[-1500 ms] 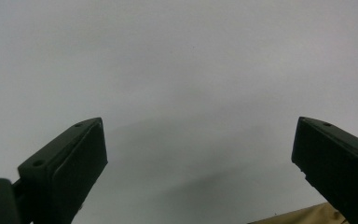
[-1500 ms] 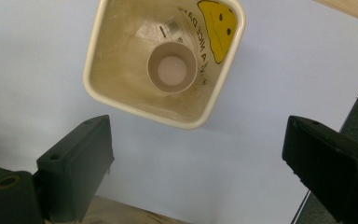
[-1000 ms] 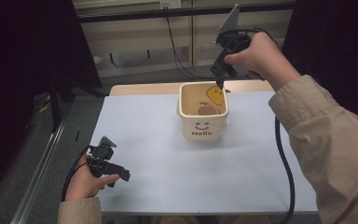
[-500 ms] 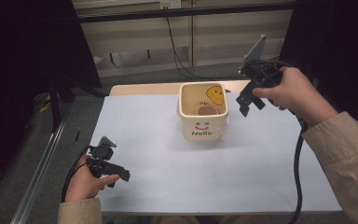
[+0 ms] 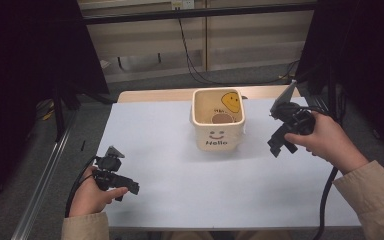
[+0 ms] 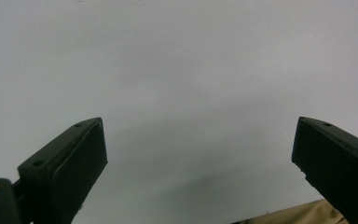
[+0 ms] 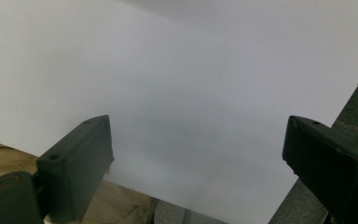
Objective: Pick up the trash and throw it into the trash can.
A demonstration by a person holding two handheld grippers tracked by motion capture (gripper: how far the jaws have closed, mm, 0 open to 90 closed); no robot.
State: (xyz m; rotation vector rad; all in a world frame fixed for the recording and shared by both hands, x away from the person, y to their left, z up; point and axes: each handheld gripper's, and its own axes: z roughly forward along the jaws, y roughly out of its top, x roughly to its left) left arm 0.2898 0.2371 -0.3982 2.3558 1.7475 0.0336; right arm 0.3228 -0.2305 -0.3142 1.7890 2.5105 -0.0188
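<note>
On the white table (image 5: pixel 190 200) sits a cream pot (image 5: pixel 218 135) with a smiley face and the word "Hello" on its front, near the far edge. Something round and brown (image 5: pixel 222 118) lies inside it, by a yellow smiley on the inner wall. To its right, the right gripper (image 5: pixel 277 148) hangs in the air near the pot, not touching it, its jaws spread wide and holding nothing. Down at the near left corner, the left gripper (image 5: pixel 132 188) rests low over the table, jaws also spread wide, well apart from the pot.
</note>
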